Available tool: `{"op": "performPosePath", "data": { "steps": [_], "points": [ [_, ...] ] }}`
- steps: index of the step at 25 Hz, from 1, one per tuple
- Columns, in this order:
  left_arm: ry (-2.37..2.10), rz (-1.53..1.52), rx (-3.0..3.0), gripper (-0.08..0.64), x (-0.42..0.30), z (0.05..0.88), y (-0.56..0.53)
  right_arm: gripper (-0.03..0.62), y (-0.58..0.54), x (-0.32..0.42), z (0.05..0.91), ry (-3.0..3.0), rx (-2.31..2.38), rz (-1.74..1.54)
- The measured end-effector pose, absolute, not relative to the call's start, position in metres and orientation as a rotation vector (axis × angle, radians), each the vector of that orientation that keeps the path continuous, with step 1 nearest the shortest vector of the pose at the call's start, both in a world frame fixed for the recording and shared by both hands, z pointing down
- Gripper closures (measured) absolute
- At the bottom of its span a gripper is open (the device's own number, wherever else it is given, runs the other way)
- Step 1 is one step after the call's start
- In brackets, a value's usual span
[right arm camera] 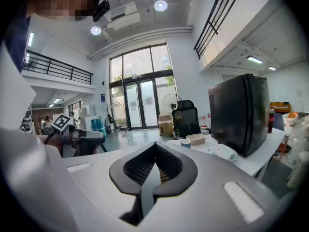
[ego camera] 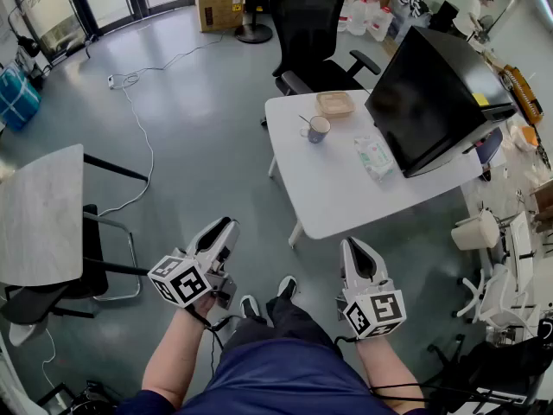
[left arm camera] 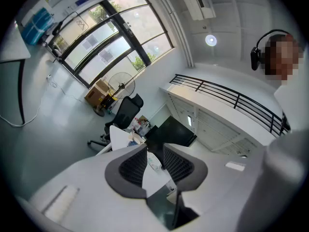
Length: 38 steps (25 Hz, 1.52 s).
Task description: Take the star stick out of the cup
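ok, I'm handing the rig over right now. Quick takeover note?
Left gripper: fingers open, empty, held low, short of the table.
Right gripper: fingers shut on nothing, also low.
Cup: on the white table ahead, beside a tan tray. The stick leans out of it; its star end is too small to make out.
Done: nothing, the stick is in the cup.
Left: step up to the table, grip the stick, lift it out.

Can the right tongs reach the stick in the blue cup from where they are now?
Probably not yet. The right tongs hang shut, well short of the white table. The blue cup with its thin stick stands at the table's far side. Nothing blocks the way.
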State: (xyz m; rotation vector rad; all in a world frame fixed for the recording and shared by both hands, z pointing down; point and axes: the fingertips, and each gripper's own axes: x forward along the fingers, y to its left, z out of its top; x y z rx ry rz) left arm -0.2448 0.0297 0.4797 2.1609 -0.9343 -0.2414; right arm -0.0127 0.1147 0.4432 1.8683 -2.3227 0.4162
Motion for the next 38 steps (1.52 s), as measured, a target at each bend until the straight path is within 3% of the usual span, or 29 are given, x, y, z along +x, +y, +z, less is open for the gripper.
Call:
{"op": "performPosePath", "data": {
  "steps": [10, 25, 38],
  "points": [
    [-0.948, -0.234, 2.205, 0.456, -0.232, 0.458, 0.067, 0.586, 0.136, -0.016, 0.436, -2.401, 1.83, 0.404],
    [-1.072, -0.257, 2.246, 0.456, -0.162, 0.428, 0.092, 0.585, 0.146, 0.07, 0.419, -2.549, 1.828, 0.387],
    [-1.095, -0.226, 2.216, 0.456, -0.151, 0.437, 0.075, 0.585, 0.129, 0.098, 0.429, -2.528, 1.853, 0.444]
  ]
}}
